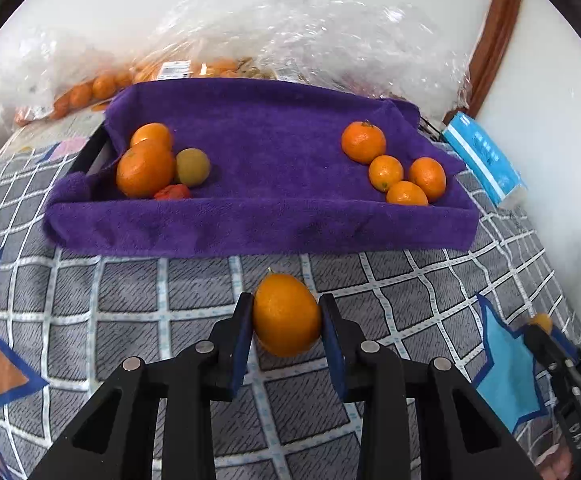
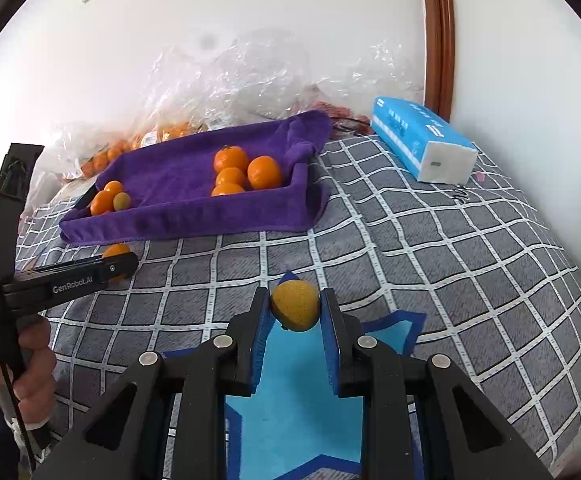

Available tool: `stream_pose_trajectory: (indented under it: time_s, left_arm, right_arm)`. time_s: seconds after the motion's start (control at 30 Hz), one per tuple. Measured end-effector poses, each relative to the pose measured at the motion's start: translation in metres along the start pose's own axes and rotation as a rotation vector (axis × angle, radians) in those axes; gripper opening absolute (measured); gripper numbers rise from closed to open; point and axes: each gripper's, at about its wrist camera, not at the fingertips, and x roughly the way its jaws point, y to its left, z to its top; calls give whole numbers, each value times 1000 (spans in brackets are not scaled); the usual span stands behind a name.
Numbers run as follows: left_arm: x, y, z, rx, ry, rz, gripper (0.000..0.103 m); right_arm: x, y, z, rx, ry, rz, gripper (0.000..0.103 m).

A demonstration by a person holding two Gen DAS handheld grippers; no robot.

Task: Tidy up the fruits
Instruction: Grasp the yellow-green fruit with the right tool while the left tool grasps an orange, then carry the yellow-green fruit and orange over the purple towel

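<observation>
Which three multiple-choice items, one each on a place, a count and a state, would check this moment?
1. Where does the tissue pack lie?
A. On the bed to the right of the tray
B. Inside the tray
C. To the left of the tray

2. How many oranges make up the right-hand group in the tray?
A. Two
B. Four
C. Six

3. What is the state of the left gripper?
A. Open, nothing between its fingers
B. Shut on an orange
C. Shut on nothing

Answers:
1 A: both views show the blue pack on the checked cover past the tray's right end.
2 B: four oranges sit clustered at that end.
3 B: both blue pads press the orange's sides.
</observation>
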Motion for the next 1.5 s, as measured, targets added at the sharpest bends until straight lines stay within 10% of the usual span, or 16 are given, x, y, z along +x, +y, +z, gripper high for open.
stream_pose_trajectory:
  time_s: [0.63, 1.5]
  left_arm:
    - [-67, 78, -30, -79, -45, 19, 31]
    - [-127, 105, 9, -101, -134, -27, 31]
  right_arm:
    - [0, 66, 7, 5, 32, 60, 25]
    - [-32, 95, 53, 52, 0, 46, 25]
